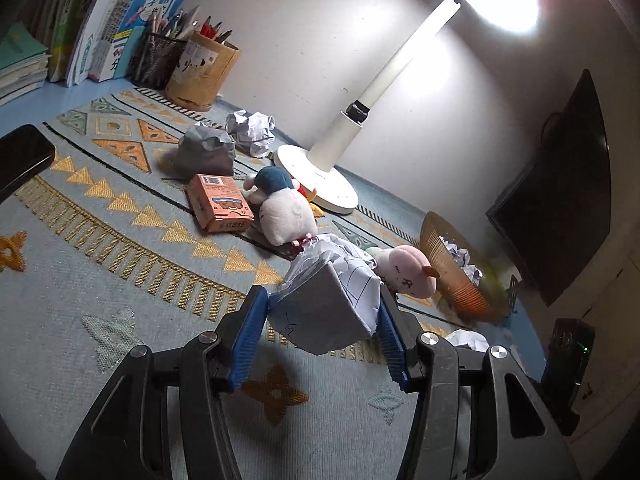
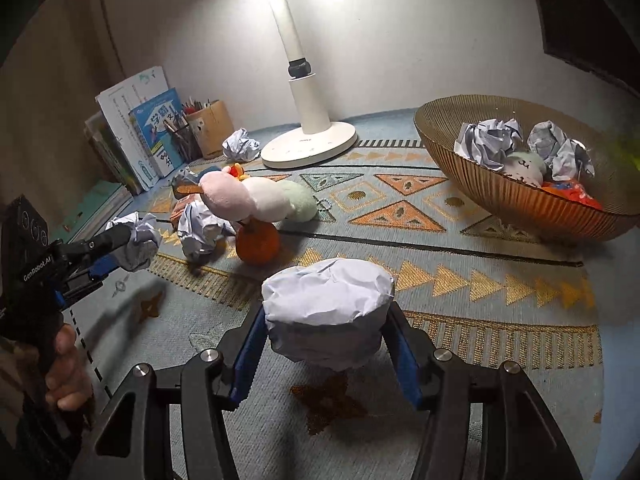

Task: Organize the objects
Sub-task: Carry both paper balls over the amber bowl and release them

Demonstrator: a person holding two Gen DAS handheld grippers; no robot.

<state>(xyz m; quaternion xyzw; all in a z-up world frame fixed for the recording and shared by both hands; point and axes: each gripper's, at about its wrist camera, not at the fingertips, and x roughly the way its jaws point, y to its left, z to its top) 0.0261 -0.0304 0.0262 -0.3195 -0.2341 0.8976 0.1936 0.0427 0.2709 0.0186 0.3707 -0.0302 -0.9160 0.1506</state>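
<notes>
My left gripper [image 1: 324,312] is shut on a crumpled paper ball [image 1: 332,304] held above the patterned mat; it also shows in the right wrist view [image 2: 120,252] at the far left with its paper ball [image 2: 138,240]. My right gripper [image 2: 326,328] is shut on another crumpled paper ball [image 2: 328,312], above the mat. A gold wire basket [image 2: 500,196] at the right holds paper balls [image 2: 488,142] and small plush toys; it also shows in the left wrist view [image 1: 444,272]. Loose paper balls [image 1: 250,132] [image 2: 202,230], plush toys [image 2: 256,196] and an orange box [image 1: 220,204] lie on the mat.
A white desk lamp stands on its round base [image 2: 308,146] at the back middle. Books [image 1: 100,28] and two pen holders [image 1: 200,68] stand at the back left. A small orange pumpkin [image 2: 256,242] sits by the plush toys. A dark monitor [image 1: 560,216] stands right.
</notes>
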